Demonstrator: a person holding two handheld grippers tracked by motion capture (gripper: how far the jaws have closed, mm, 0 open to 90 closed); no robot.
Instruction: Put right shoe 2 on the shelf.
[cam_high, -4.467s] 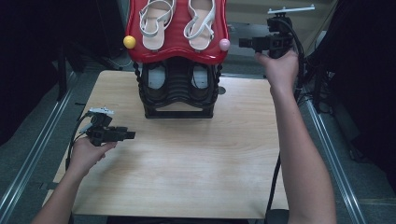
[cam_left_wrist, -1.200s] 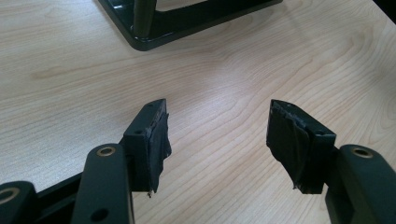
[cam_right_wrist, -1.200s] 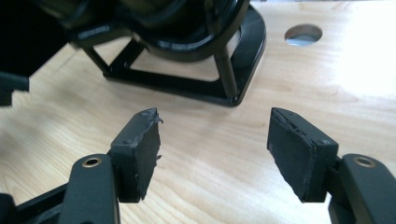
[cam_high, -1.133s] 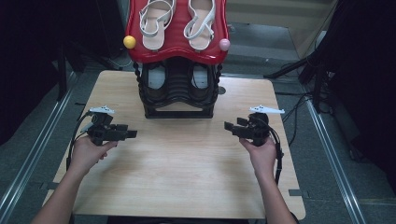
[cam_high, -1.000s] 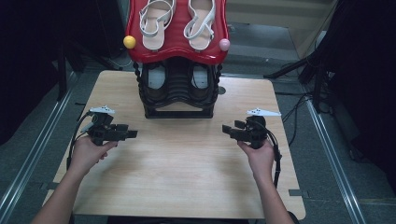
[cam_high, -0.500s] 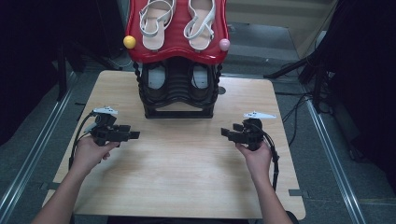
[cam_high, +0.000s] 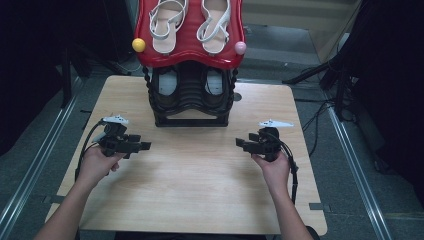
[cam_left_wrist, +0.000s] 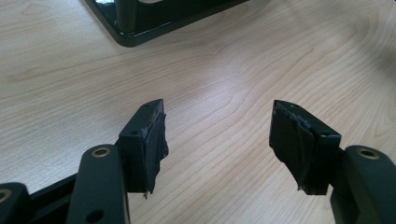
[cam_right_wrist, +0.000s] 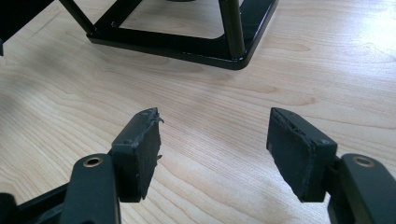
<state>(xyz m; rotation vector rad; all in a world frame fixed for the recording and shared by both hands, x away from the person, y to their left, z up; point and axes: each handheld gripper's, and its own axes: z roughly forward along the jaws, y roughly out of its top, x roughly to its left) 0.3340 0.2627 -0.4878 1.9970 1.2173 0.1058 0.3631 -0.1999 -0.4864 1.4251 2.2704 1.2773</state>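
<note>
A shoe rack (cam_high: 190, 107) stands at the back middle of the wooden table (cam_high: 200, 195). Its red top shelf (cam_high: 190, 52) carries a pair of white sandals (cam_high: 167, 20). The black lower shelf holds dark shoes (cam_high: 216, 86). My left gripper (cam_high: 145, 146) hovers low over the table, front left of the rack, open and empty. My right gripper (cam_high: 239, 145) is front right of the rack, also open and empty; the two point toward each other. In the left gripper view the left gripper (cam_left_wrist: 217, 135) frames bare wood below the rack's base (cam_left_wrist: 140, 28). The right gripper (cam_right_wrist: 215, 135) faces the base frame (cam_right_wrist: 187, 46).
A yellow ball (cam_high: 138, 45) and a pink ball (cam_high: 240, 47) cap the red shelf's front corners. Metal rails (cam_high: 30, 165) run along the floor on both sides of the table. Cables and stand legs (cam_high: 325, 85) lie at the right rear.
The right hand came down from beside the rack's top right to the table, then drifted slightly left. The left gripper edged a little to the right.
</note>
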